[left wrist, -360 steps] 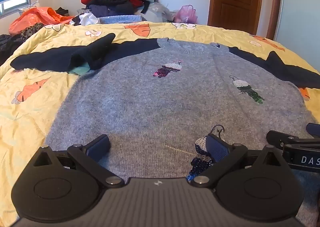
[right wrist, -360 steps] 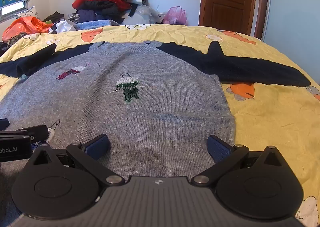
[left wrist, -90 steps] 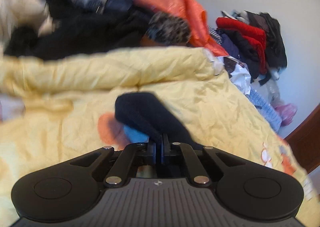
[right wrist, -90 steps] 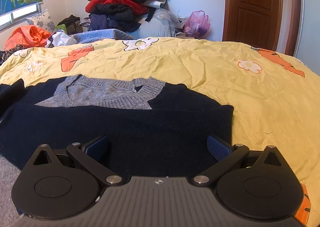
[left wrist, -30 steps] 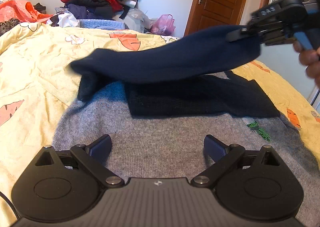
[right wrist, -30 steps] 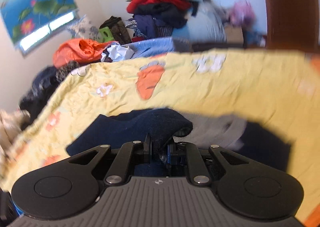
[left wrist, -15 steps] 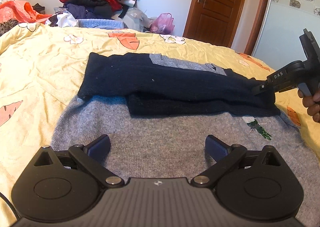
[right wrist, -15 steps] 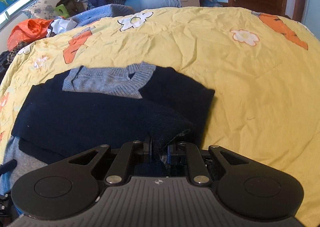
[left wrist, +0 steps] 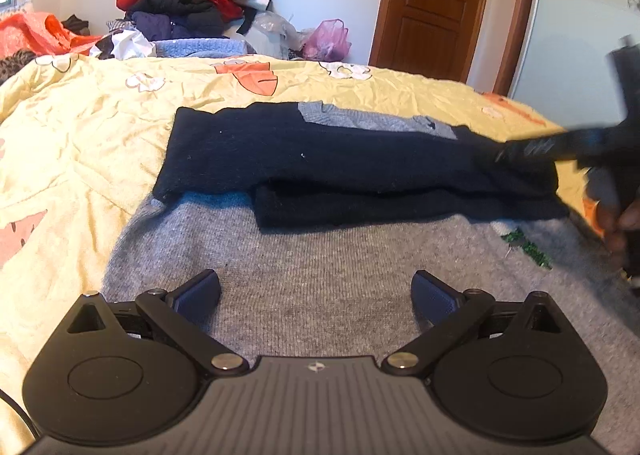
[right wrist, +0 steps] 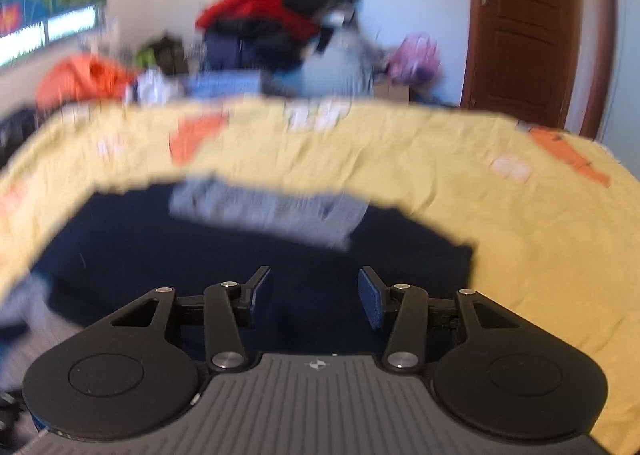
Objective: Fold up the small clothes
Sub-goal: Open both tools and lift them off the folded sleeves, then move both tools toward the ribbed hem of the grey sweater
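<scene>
A grey knit sweater (left wrist: 320, 267) lies flat on the yellow bedspread (left wrist: 88, 151). Both navy sleeves (left wrist: 360, 171) are folded across its chest, one over the other, and its grey collar (left wrist: 360, 121) shows above them. My left gripper (left wrist: 316, 293) is open and empty over the sweater's lower part. My right gripper (right wrist: 308, 301) is open and empty above the folded sleeves (right wrist: 200, 255); its view is blurred. It shows in the left wrist view (left wrist: 532, 149) at the right end of the sleeves.
A pile of red, black and blue clothes (left wrist: 192, 3) stands behind the bed. An orange garment (left wrist: 44, 35) lies at the far left. A pink bag (left wrist: 328, 39) and a brown door (left wrist: 436, 3) are at the back right.
My right gripper has opened and let go of the navy sleeve end, which now lies across the sweater. It has lifted slightly. My left gripper has not moved.
</scene>
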Motion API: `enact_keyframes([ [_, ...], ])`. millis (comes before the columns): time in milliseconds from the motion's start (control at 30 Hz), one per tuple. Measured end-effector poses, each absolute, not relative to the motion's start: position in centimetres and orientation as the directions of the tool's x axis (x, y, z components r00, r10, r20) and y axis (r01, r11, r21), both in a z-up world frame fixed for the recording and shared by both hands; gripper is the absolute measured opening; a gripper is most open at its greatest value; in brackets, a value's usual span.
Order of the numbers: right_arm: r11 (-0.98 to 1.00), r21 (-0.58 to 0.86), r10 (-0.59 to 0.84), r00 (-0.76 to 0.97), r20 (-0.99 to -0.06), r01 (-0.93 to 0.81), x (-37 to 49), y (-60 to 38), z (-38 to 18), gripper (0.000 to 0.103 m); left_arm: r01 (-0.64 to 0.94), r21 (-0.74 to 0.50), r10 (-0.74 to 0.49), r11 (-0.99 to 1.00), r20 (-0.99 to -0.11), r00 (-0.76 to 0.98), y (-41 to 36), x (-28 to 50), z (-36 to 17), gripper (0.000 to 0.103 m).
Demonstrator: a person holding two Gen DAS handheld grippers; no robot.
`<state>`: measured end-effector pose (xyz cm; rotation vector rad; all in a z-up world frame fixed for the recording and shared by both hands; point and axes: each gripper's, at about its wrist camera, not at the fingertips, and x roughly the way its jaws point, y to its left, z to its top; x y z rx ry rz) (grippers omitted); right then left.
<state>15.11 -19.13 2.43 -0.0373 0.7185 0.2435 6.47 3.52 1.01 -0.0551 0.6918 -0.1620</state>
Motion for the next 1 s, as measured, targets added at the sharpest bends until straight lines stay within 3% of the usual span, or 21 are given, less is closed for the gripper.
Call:
enact_keyframes([
  [133, 0.969, 0.017, 0.21, 0.784, -0.584, -0.247, 14.8, -19.7, 0.7, 0.051, 0.134, -0.109, -0.173, 0.985, -0.631, 0.756, 3.7, 6.6, 1.0, 0.103],
  [267, 0.975, -0.036, 0.151, 0.779, -0.609, -0.217, 14.2, -19.3, 1.9, 0.05, 0.136, -0.094, -0.165, 0.986, -0.636, 0.754, 3.6, 6.6, 1.0, 0.103],
  [367, 0.976, -0.01, 0.173, 0.795, -0.582, -0.22, 10.9, -18.8, 2.8, 0.059, 0.133, -0.081, -0.153, 0.988, -0.639, 0.753, 3.4, 6.7, 1.0, 0.103],
  [433, 0.969, 0.005, 0.2, 0.774, -0.601, -0.246, 9.0, -18.9, 2.1, 0.082, 0.132, -0.072, -0.148, 0.989, -0.642, 0.752, 3.3, 6.7, 1.0, 0.103],
  [533, 0.969, -0.002, 0.196, 0.769, -0.608, -0.248, 6.5, -20.5, 0.4, 0.088, 0.132, -0.052, -0.134, 0.99, -0.647, 0.75, 3.0, 6.7, 0.9, 0.103],
  [700, 0.978, -0.008, 0.155, 0.758, -0.633, -0.207, 3.5, -24.5, 0.7, 0.089, 0.122, -0.04, -0.118, 0.992, -0.649, 0.751, 2.9, 6.5, 0.9, 0.103],
  [767, 0.989, -0.052, 0.071, 0.754, -0.653, -0.138, 2.3, -25.0, 1.2, 0.095, 0.105, -0.015, -0.089, 0.994, -0.653, 0.752, 2.7, 6.5, 1.0, 0.103],
  [800, 0.991, -0.049, 0.062, 0.759, -0.648, -0.123, 1.5, -25.3, 1.8, 0.091, 0.081, 0.015, -0.051, 0.997, -0.654, 0.755, 2.4, 6.4, 1.2, 0.103],
  [900, 0.982, 0.061, 0.181, 0.776, -0.604, -0.181, -1.5, -25.8, 3.2, 0.091, 0.041, 0.091, 0.028, 0.995, -0.65, 0.759, 1.7, 5.1, 1.6, 0.103],
  [1000, 0.961, 0.11, 0.267, 0.745, -0.611, -0.254, -3.4, -25.0, 3.0, 0.093, 0.083, 0.1, 0.004, 0.992, -0.661, 0.75, 1.7, 3.8, 1.3, 0.103],
])
